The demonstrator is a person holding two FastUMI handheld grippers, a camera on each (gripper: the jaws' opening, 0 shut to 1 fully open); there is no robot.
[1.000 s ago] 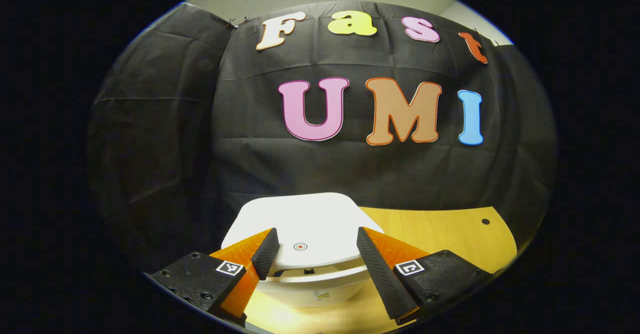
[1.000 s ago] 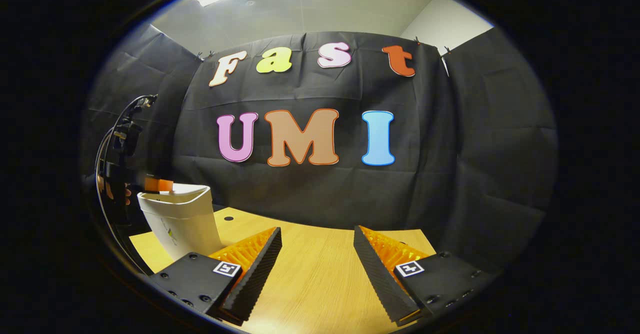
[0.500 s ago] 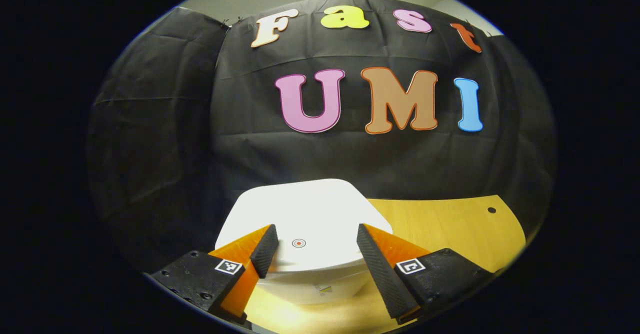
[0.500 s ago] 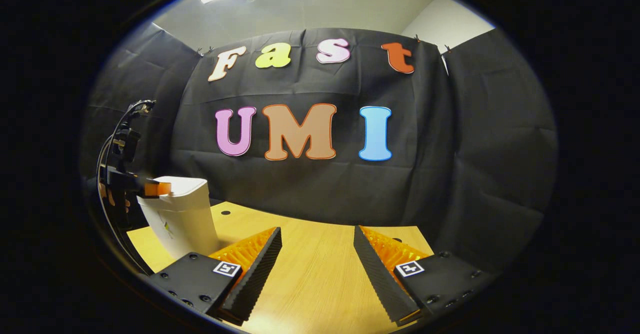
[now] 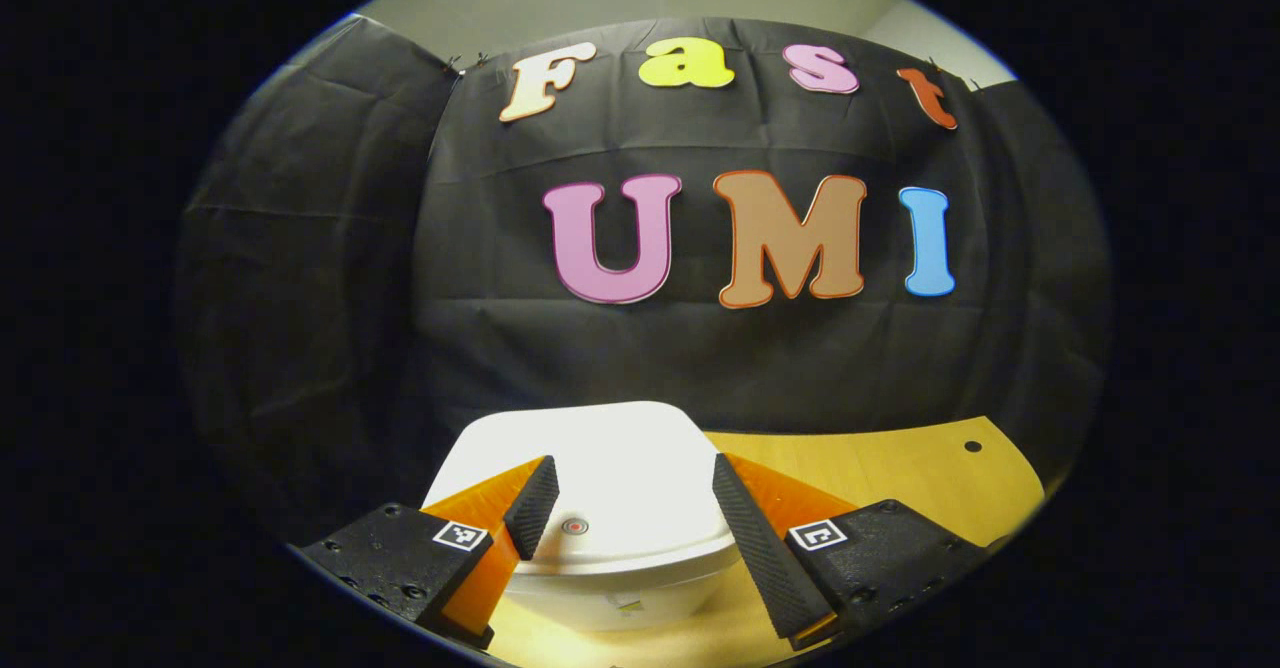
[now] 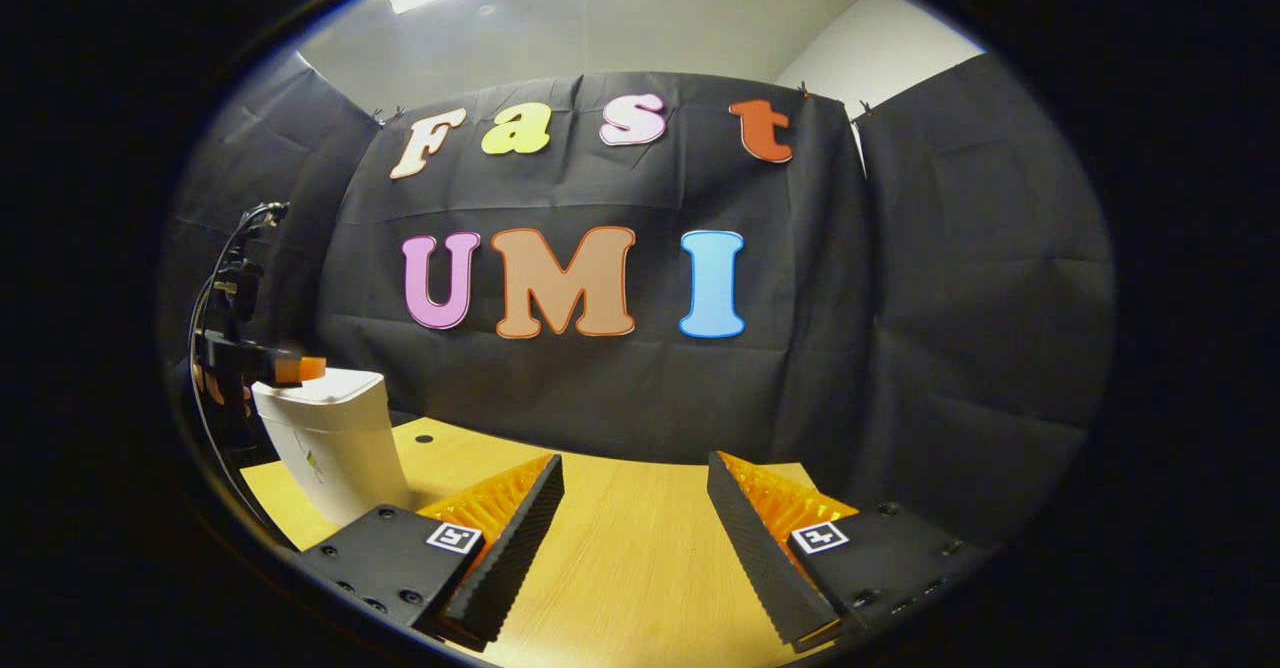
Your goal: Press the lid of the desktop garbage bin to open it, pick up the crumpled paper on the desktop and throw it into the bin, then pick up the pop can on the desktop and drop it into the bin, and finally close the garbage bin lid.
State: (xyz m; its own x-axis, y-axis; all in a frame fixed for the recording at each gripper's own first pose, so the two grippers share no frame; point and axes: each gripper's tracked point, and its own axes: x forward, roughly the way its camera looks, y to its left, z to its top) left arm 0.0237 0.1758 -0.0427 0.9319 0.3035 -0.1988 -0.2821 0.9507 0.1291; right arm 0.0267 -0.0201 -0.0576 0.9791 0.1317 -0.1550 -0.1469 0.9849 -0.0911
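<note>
The white desktop bin [image 5: 600, 588] stands right in front of my left gripper [image 5: 633, 463], its lid [image 5: 620, 458] down flat on the rim. A small red dot [image 5: 574, 526] marks the lid near its front edge. My left gripper is open, its fingers spread above the lid on either side of the dot. In the right gripper view the bin [image 6: 335, 448] stands at the far left, with the left gripper [image 6: 285, 369] held by a hand just over its top; whether they touch I cannot tell. My right gripper [image 6: 635, 460] hangs open over the bare wooden table [image 6: 630, 558].
The wooden table [image 5: 900, 468] runs to the right of the bin and has a small dark hole [image 5: 971, 445] near its far edge. Black cloth walls close the booth behind and at both sides. Cables [image 6: 225, 268] hang by the left gripper.
The bin lid, slightly ajar a second ago, now lies shut on the rim. The left gripper has shifted so the red dot sits nearer its left finger. The right gripper turned a little right.
</note>
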